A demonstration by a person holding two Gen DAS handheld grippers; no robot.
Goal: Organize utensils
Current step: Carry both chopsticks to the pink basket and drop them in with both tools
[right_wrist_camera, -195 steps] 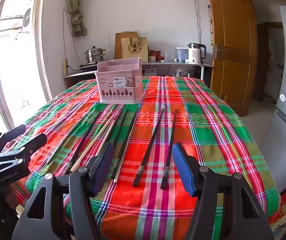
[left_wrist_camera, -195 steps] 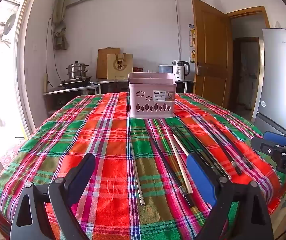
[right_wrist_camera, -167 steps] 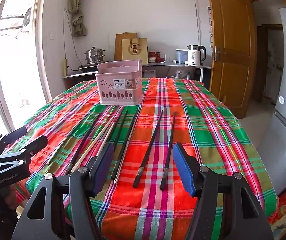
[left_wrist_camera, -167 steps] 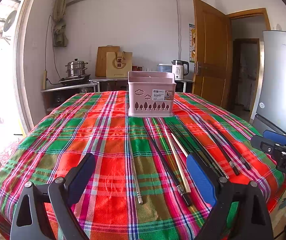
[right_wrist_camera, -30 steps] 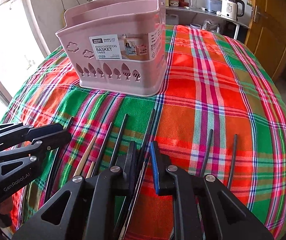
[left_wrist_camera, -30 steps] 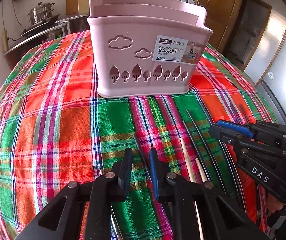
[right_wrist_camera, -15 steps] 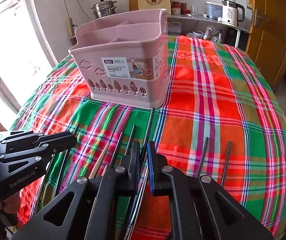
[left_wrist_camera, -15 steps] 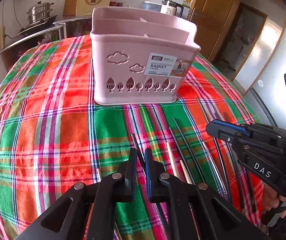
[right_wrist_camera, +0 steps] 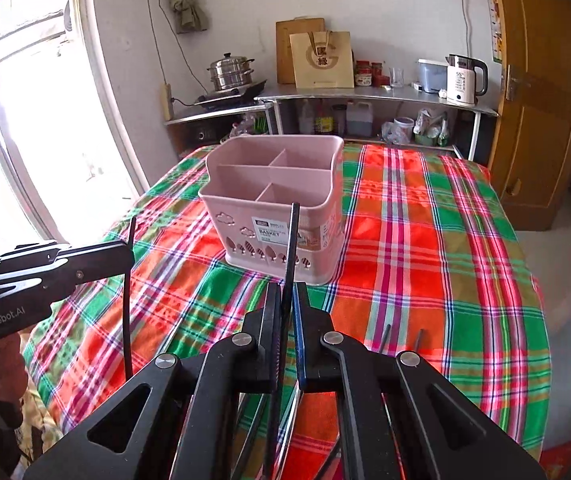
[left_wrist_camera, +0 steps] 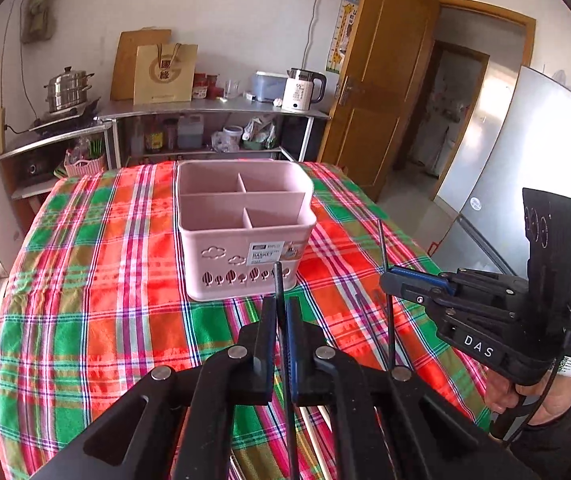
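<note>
Both chopsticks (left_wrist_camera: pixel 279 292) (right_wrist_camera: pixel 291 248) lifted, now upright

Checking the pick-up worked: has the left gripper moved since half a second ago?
Yes. The left gripper, jaws shut on a dark chopstick, has risen above the tablecloth; the pink basket's compartments now show from above.

We note a round table under a red, green and orange plaid cloth (right_wrist_camera: pixel 425 248). A pink divided basket (left_wrist_camera: pixel 241 236) stands on it toward the far side. Dark chopsticks (right_wrist_camera: pixel 384 338) and a pale pair (left_wrist_camera: pixel 317 440) lie on the near cloth, largely hidden.
</note>
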